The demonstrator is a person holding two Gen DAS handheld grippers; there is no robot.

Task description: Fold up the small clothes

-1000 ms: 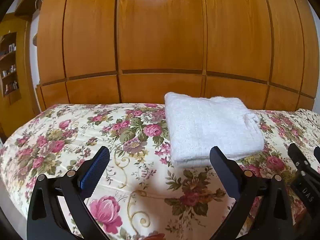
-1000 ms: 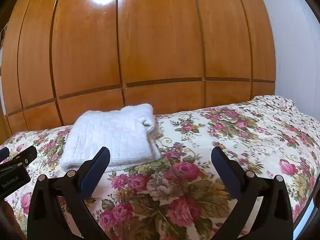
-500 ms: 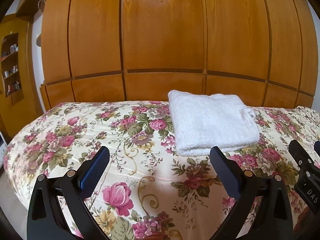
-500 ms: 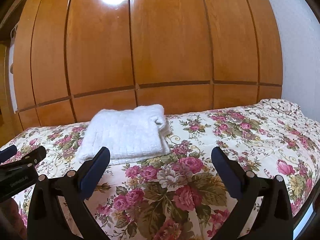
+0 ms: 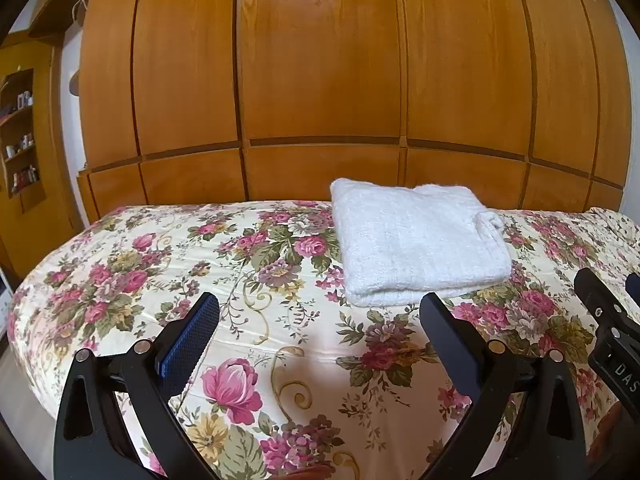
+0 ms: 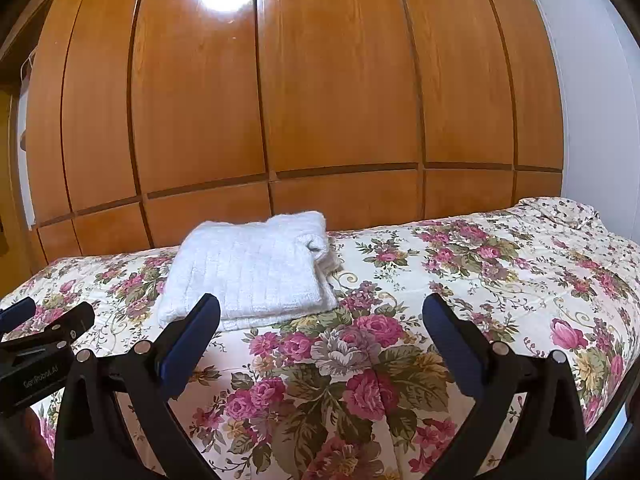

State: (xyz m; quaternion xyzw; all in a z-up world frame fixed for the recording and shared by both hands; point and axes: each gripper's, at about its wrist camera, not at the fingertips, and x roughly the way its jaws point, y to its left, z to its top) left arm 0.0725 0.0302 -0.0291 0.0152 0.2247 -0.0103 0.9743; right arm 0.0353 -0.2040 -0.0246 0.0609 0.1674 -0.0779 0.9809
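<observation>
Lying folded on the flowered bedspread (image 5: 280, 320) near the wooden wardrobe (image 5: 320, 80): white garment (image 5: 420, 240) | hovering wide open and empty, short of it: left gripper (image 5: 316, 314); hovering wide open and empty, to the garment's right: right gripper (image 6: 320, 316) | showing at far left: shelves (image 5: 20, 132)

Two bits of lettering, one on each gripper's body

In the left wrist view the right gripper (image 5: 612, 320), at the frame's right edge beside the folded white garment (image 5: 420, 240), shows white letters "DAS", cut off by the edge; in the right wrist view the left gripper (image 6: 36, 344), left of that garment (image 6: 248, 268), carries small print, roughly "GenRobot.AI", blurred and not surely readable
</observation>
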